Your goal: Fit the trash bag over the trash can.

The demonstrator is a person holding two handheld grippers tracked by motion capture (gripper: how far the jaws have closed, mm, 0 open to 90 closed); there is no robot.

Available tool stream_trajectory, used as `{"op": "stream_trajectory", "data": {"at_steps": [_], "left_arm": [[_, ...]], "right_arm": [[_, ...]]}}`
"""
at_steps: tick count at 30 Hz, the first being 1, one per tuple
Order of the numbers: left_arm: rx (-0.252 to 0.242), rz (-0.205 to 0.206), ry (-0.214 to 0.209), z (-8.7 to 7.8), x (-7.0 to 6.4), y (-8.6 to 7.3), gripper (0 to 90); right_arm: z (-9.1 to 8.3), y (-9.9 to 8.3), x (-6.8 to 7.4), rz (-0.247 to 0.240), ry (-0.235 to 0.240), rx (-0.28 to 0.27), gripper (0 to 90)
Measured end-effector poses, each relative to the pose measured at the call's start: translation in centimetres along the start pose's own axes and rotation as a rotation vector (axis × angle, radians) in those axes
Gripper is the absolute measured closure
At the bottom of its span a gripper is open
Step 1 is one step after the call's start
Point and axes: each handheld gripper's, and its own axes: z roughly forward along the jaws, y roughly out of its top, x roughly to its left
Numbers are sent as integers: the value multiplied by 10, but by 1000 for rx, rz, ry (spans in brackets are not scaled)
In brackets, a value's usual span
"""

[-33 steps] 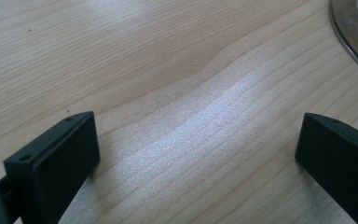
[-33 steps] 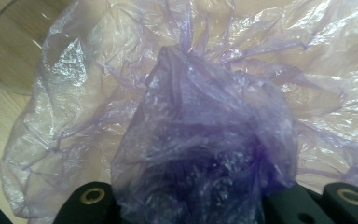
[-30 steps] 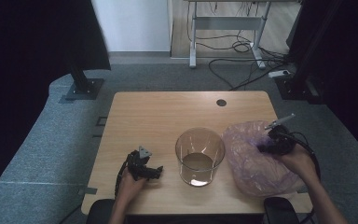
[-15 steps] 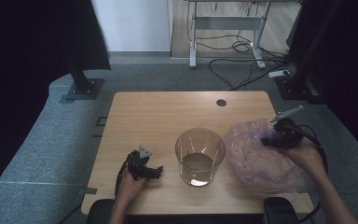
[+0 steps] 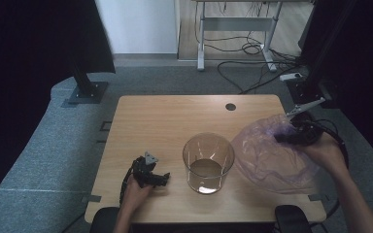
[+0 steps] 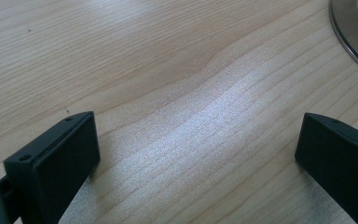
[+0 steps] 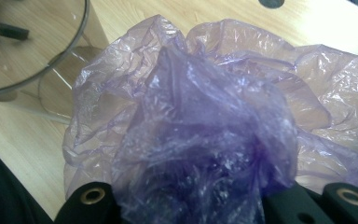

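Right claw point(image 5: 282, 137) clamped on a bunched fold of the purple plastic bag point(image 5: 267, 155), pads hidden under crumpled film in the right gripper view point(image 7: 200, 205)
Bag point(image 7: 223, 107) thin, translucent, heavily creased, spread over the right part of the desk point(image 5: 175, 121), with its near-right edge reaching the desk's border
Gathered top of the bag lifted toward the claw, rest of the film sagging onto the wood
Left edge of the bag just beside the clear container point(image 5: 208, 162), touching or not: cannot tell
Container round, transparent, upright, open at the top, standing near the middle of the desk's near half; same container at the upper left of the right gripper view point(image 7: 32, 51)
Left claw point(image 5: 164, 178) low at the near-left part of the desk, well apart from the bag, pointing toward the container
Left claw wide, jaws far apart with bare wood between them in the left gripper view point(image 6: 196, 154), gripping nothing
Curved rim of the container's base at the upper right corner of that view point(image 6: 354, 37)
Small dark round hole point(image 5: 230, 107) in the desk near its far edge, beyond the bag
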Motion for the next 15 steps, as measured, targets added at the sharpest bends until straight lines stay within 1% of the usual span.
{"op": "stream_trajectory", "data": {"at_steps": [2,6,7,15], "left_arm": [[0,0,0,0,0,0,0],[0,0,0,0,0,0,0],[0,0,0,0,0,0,0],[1,0,1,0,0,0,0]], "right_arm": [[-2,1,0,1,1,-4,809],[-15,9,-1,0,14,-26,809],[-15,9,-1,0,14,-26,809],[-38,25,1,-16,13,-61,809]]}}
